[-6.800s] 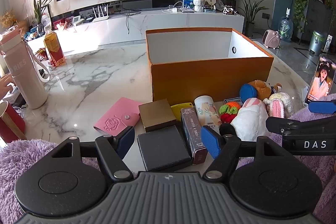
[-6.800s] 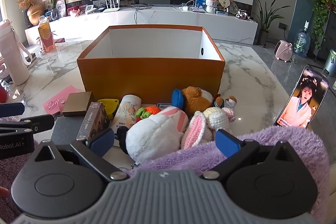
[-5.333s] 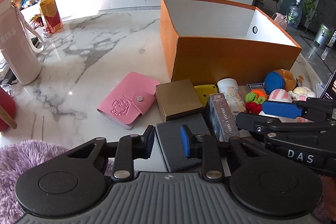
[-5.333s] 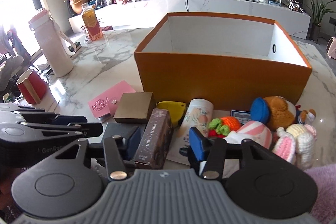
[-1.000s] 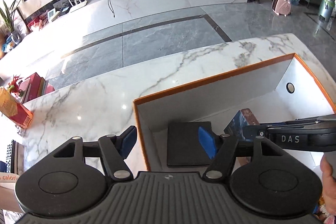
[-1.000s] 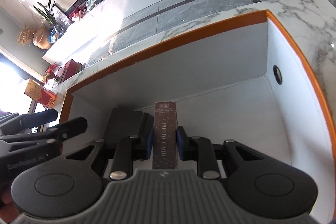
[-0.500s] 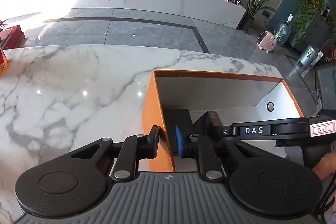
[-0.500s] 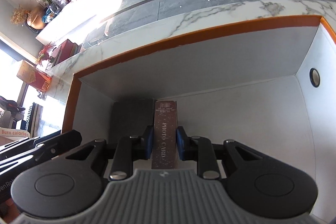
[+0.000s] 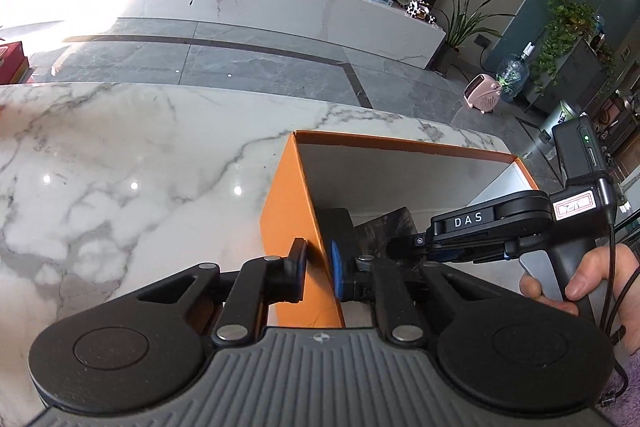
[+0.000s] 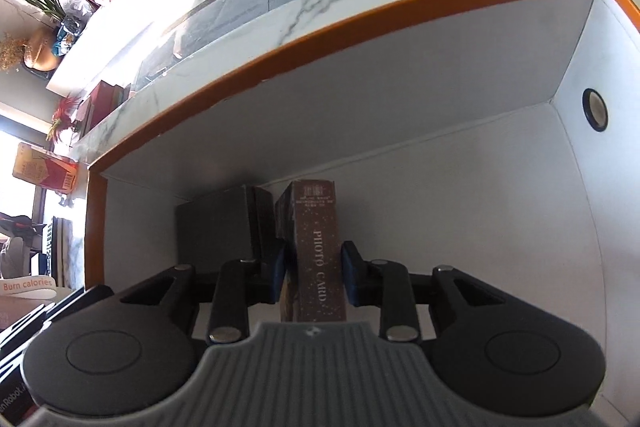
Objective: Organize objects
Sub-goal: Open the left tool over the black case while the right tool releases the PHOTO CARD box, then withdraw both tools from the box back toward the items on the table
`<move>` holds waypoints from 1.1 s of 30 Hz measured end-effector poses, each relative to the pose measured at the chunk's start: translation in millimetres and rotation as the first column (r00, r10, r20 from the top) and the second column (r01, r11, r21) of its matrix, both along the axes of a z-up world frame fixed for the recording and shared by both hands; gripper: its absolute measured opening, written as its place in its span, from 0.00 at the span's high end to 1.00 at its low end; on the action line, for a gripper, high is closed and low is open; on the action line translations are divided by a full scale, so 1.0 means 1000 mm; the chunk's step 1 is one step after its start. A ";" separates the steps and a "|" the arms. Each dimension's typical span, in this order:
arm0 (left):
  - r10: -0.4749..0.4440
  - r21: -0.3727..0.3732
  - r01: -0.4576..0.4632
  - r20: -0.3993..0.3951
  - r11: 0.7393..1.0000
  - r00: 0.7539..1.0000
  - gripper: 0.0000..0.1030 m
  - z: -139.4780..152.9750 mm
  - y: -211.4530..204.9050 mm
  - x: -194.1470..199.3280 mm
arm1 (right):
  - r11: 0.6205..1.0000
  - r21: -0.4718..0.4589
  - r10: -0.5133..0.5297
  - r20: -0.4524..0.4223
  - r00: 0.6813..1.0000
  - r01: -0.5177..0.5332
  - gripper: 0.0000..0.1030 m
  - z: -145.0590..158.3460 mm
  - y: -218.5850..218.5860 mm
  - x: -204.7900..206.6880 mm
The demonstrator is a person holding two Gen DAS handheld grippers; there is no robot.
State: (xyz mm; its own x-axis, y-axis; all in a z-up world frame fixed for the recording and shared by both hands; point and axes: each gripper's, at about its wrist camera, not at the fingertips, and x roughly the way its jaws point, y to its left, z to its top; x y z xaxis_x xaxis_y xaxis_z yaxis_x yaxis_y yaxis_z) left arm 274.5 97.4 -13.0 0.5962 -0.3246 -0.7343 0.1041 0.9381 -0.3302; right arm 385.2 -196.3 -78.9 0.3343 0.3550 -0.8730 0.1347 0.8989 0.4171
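The orange box (image 9: 286,211) with white inside stands on the marble table. My left gripper (image 9: 317,263) is nearly shut, its fingers straddling the box's left wall. A dark flat case (image 9: 340,227) lies inside at the left; it also shows in the right wrist view (image 10: 218,227). My right gripper (image 10: 313,273) is inside the box (image 10: 360,23); its jaws have parted slightly from the brown photo card box (image 10: 318,247), which rests on the floor beside the case. In the left wrist view the right gripper's body (image 9: 492,227) reaches into the box.
Marble table (image 9: 120,167) stretches left of the box. A hand (image 9: 584,275) holds the right gripper. The box has free floor at the right (image 10: 460,207). A red carton (image 10: 44,169) stands far left on the table.
My right gripper lowered the photo card box to the floor and its jaws parted. My left gripper, which had let go of the dark case, narrowed around the box's left wall.
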 end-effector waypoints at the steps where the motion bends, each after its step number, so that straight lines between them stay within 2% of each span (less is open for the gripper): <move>1: -0.001 -0.001 0.001 0.000 1.000 1.000 0.85 0.000 0.000 0.000 | 1.000 -0.008 0.006 -0.001 1.000 -0.006 0.70 0.001 0.001 0.001; 3: -0.005 0.000 0.005 0.002 1.000 1.000 0.85 0.000 0.001 -0.001 | 0.999 -0.032 0.010 -0.006 1.000 -0.011 0.69 0.003 0.005 0.002; 6: -0.008 -0.007 0.008 0.004 1.000 1.000 0.86 0.001 0.002 -0.002 | 0.993 -0.114 -0.007 -0.016 1.000 0.005 0.57 0.002 0.009 0.007; 7: -0.009 -0.006 0.009 0.005 1.000 1.000 0.86 0.001 0.002 -0.003 | 0.991 -0.136 -0.013 -0.019 1.000 0.010 0.56 0.000 0.008 0.008; 10: -0.010 -0.006 0.010 0.007 1.000 1.000 0.86 0.000 0.002 -0.003 | 0.991 -0.137 0.000 -0.025 1.000 -0.003 0.55 -0.003 0.005 0.010; 11: -0.011 -0.006 0.011 0.007 1.000 1.000 0.86 0.000 0.003 -0.003 | 0.989 -0.144 0.020 -0.025 0.999 -0.023 0.55 -0.003 0.006 0.008; 12: -0.011 -0.006 0.011 0.007 1.000 1.000 0.86 0.000 0.003 -0.003 | 0.987 -0.153 0.046 -0.024 0.999 -0.049 0.51 0.000 0.008 0.007; 13: -0.011 -0.008 0.011 0.007 1.000 1.000 0.86 0.000 0.003 -0.003 | 0.983 -0.163 0.078 -0.022 0.997 -0.081 0.43 0.002 0.010 0.005; 15: -0.011 -0.002 0.011 0.008 1.000 1.000 0.86 0.000 0.002 -0.002 | 0.961 -0.209 0.181 -0.015 0.983 -0.180 0.37 0.009 0.019 -0.001; 18: -0.015 0.016 0.015 0.009 1.000 1.000 0.86 0.000 0.001 -0.002 | 0.889 -0.300 0.357 -0.023 0.934 -0.347 0.37 0.014 0.039 -0.015; 22: -0.015 0.016 0.015 0.007 1.000 1.000 0.86 0.000 0.001 -0.002 | 0.767 -0.412 0.521 -0.047 0.852 -0.492 0.38 0.012 0.060 -0.029; 24: -0.016 0.023 0.016 0.009 1.000 1.000 0.86 0.000 0.000 -0.002 | 0.704 -0.463 0.578 -0.068 0.813 -0.539 0.39 0.008 0.067 -0.033; 30: -0.020 0.036 0.019 0.011 0.999 1.000 0.85 -0.001 -0.003 -0.002 | 0.535 -0.567 0.703 -0.111 0.702 -0.626 0.52 0.000 0.079 -0.039; 33: -0.020 0.034 0.020 0.011 0.999 1.000 0.85 -0.001 -0.003 -0.002 | 0.472 -0.603 0.748 -0.111 0.654 -0.642 0.54 0.000 0.082 -0.043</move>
